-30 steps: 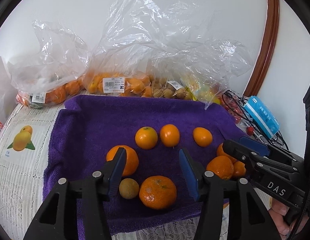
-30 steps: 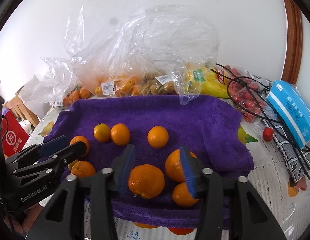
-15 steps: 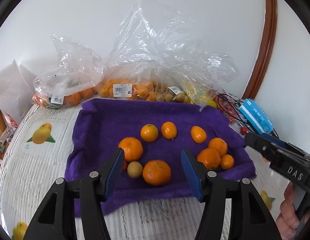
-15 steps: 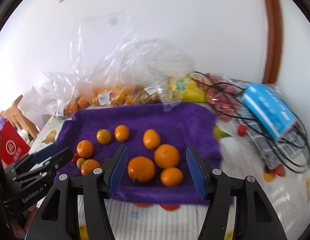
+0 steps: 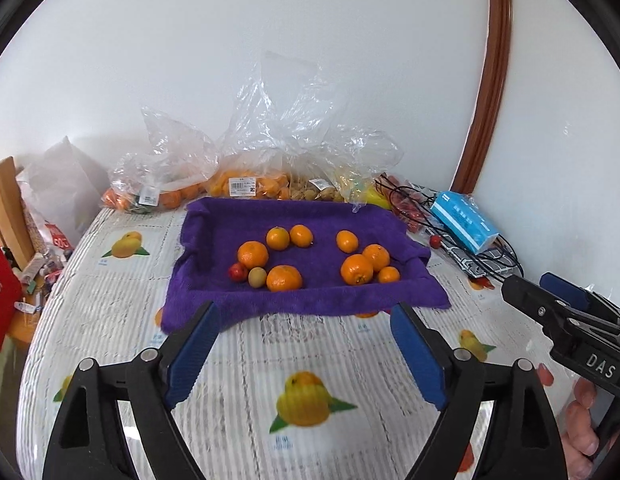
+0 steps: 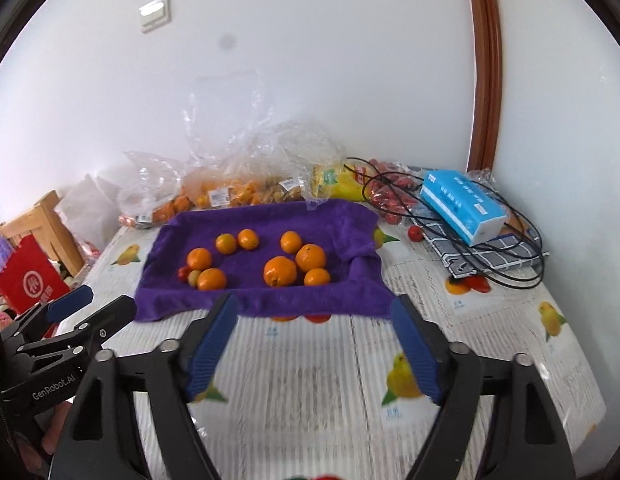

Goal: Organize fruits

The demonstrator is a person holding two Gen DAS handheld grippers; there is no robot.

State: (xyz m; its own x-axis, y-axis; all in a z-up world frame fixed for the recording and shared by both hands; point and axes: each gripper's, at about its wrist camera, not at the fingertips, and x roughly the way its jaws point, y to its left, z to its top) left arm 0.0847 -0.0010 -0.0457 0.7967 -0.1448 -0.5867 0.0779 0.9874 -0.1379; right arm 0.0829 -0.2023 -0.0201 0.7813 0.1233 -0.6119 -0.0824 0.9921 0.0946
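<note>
Several oranges lie on a purple towel (image 5: 317,292) (image 6: 266,300): a left cluster with a large orange (image 5: 252,255), a small red fruit (image 5: 238,271) and a yellow-green fruit (image 5: 256,277), and a right cluster around a big orange (image 5: 356,269) (image 6: 280,271). My left gripper (image 5: 306,354) hangs over the tablecloth in front of the towel, jaws opening, nothing between them. My right gripper (image 6: 313,344) is likewise back from the towel, jaws opening and empty. Each gripper shows at the edge of the other's view, the right gripper (image 5: 549,296) and the left gripper (image 6: 90,304).
Clear plastic bags of fruit (image 5: 246,188) (image 6: 230,196) line the wall behind the towel. A blue tissue pack (image 5: 463,220) (image 6: 461,208), black cables (image 6: 489,264) and small red fruits sit at the right. A red bag (image 6: 30,284) and wooden chair stand left of the table.
Both grippers pulled back and up from over the oranges to the near side of the towel. Their jaws spread wider. The fruit stayed in place.
</note>
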